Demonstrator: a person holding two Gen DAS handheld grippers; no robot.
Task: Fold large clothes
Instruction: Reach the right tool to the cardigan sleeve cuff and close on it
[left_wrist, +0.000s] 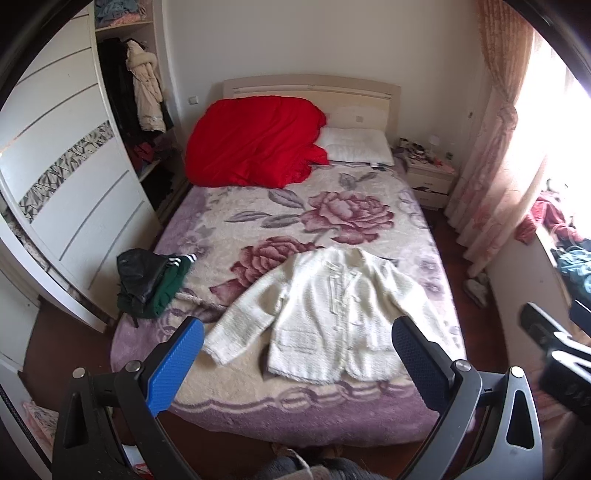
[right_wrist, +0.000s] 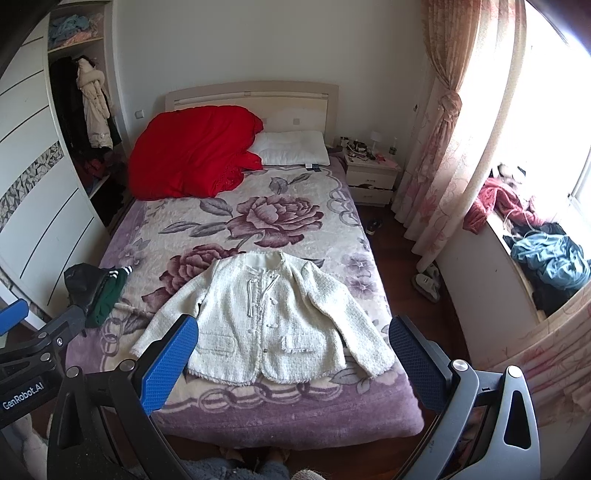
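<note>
A white jacket (right_wrist: 273, 317) is lying flat and face up, sleeves spread, near the foot of the bed (right_wrist: 295, 413); the left gripper (left_wrist: 297, 354) and right gripper (right_wrist: 293, 350) are hovering above it with fingers spread wide, gripping nothing; a dark clothes pile (right_wrist: 96, 291) is sitting at the bed's left edge

We see the bed (left_wrist: 258, 229) from its foot in both wrist views, looking down its length toward the headboard (right_wrist: 251, 98) from well back. Both share the jacket (left_wrist: 325, 314); the right view sits further right, showing more window sill (right_wrist: 517, 258).
</note>
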